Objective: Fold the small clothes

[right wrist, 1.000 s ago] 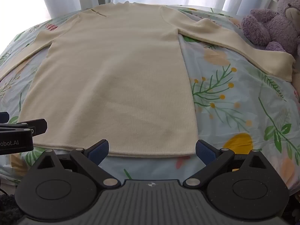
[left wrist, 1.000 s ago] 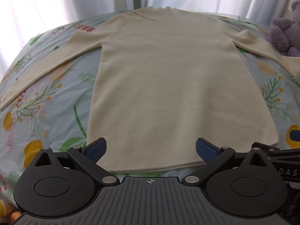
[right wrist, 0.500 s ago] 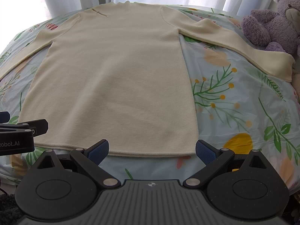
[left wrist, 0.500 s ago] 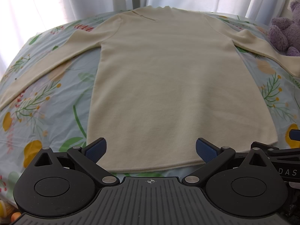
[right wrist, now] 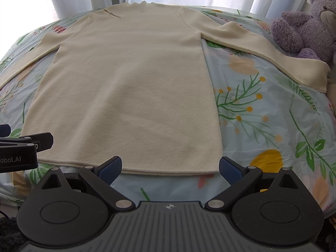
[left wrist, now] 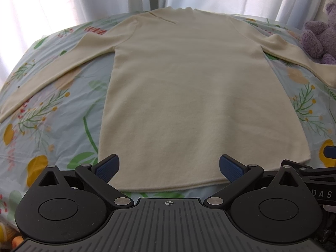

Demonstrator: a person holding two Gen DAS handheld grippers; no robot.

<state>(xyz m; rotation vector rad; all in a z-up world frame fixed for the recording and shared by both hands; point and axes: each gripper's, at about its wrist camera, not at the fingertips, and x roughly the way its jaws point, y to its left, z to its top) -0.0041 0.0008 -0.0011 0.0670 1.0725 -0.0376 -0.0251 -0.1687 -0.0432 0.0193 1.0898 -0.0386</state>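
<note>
A cream long-sleeved sweater (left wrist: 180,88) lies flat on the flowered sheet, neck far, hem near, both sleeves spread out to the sides. It also shows in the right wrist view (right wrist: 130,88). My left gripper (left wrist: 169,167) is open and empty, just above the hem near its left part. My right gripper (right wrist: 170,166) is open and empty, at the hem's right corner. The right sleeve (right wrist: 262,52) reaches toward the toy; the left sleeve (left wrist: 48,77) runs to the left edge.
A light blue flowered sheet (right wrist: 262,115) covers the bed. A purple plush bear (right wrist: 304,27) sits at the far right, by the sleeve cuff. White curtains (left wrist: 84,0) hang behind. The other gripper's body shows at the frame edges (right wrist: 19,149).
Both grippers have barely moved; the view has crept slightly back from the hem. The sweater has not moved.
</note>
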